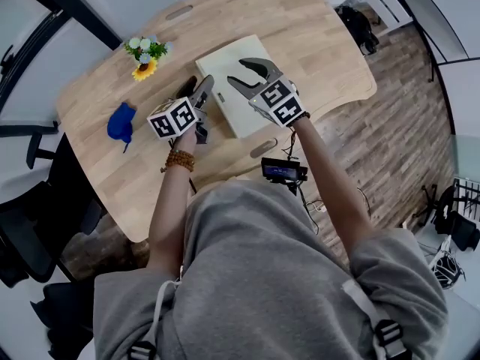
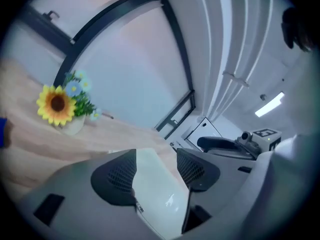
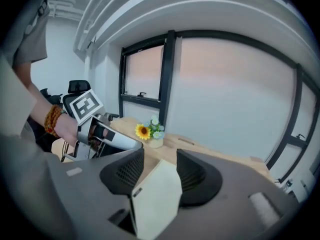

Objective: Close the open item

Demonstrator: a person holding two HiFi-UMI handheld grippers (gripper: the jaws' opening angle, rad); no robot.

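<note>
We hold the left gripper [image 1: 198, 85] and right gripper [image 1: 246, 73] wide and empty above the table's [image 1: 300, 28] near edge, since the white item [image 1: 225, 60] there looks closed.

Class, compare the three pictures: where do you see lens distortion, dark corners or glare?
Head view: even light, the table bows outward. Left gripper view: dark corners, window frame bent into an arc, a glint on the white flat item. Right gripper view: dark corners, window frame curved.
</note>
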